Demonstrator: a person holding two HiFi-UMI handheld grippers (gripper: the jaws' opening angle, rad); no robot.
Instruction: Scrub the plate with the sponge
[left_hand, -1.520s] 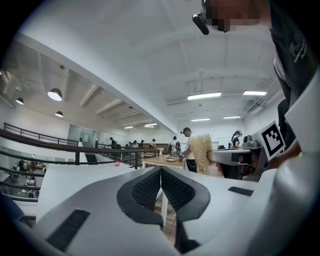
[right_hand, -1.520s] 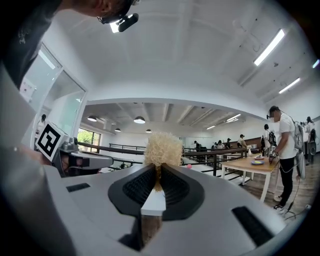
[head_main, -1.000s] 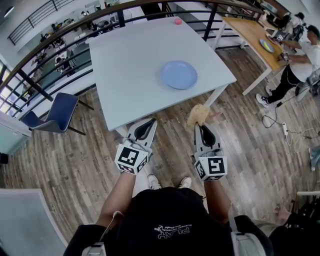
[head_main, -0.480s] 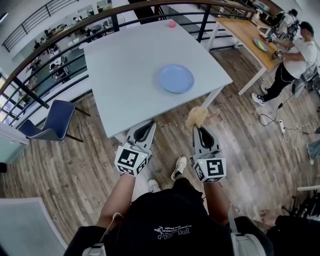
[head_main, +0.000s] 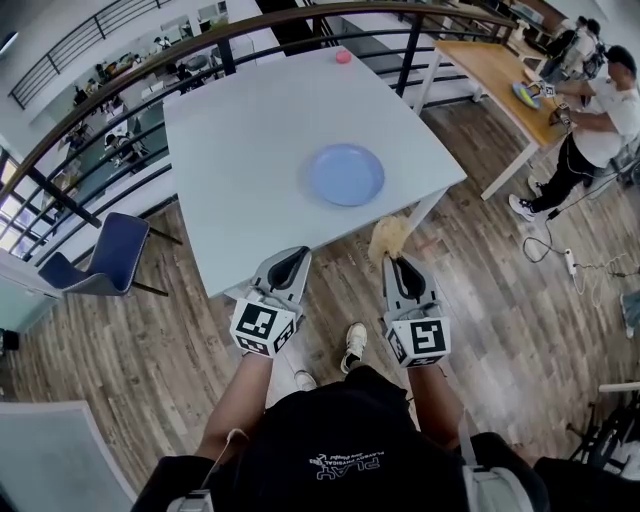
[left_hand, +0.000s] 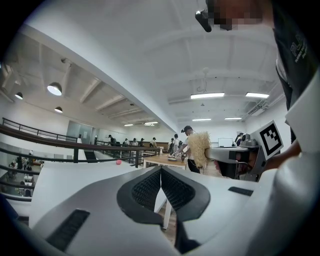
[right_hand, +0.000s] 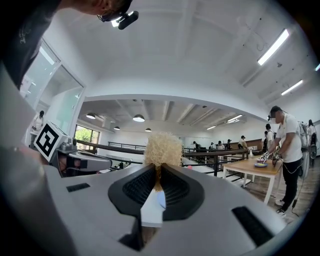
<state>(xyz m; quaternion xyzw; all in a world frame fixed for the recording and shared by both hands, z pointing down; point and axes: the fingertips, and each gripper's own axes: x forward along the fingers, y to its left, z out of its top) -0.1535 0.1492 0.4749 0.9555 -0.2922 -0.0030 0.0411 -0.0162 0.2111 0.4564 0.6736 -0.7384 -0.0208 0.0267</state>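
A light blue plate (head_main: 346, 174) lies on the pale grey table (head_main: 250, 130), right of its middle; through the jaws in the right gripper view a sliver of that plate (right_hand: 159, 200) shows. My right gripper (head_main: 391, 256) is shut on a tan, fibrous sponge (head_main: 389, 238), which sticks out past the jaws just short of the table's near right edge. The sponge (right_hand: 162, 149) fills the middle of the right gripper view. My left gripper (head_main: 291, 258) is shut and empty at the table's near edge. In the left gripper view the sponge (left_hand: 199, 147) hangs at right.
A small pink ball (head_main: 343, 57) sits at the table's far edge. A dark railing (head_main: 130, 68) curves behind the table. A blue chair (head_main: 97, 262) stands at left. A wooden table (head_main: 505, 72) with people at it is at right. My feet (head_main: 352, 341) are on the wood floor.
Both grippers have come closer to the table's near edge. The person's foot has stepped forward.
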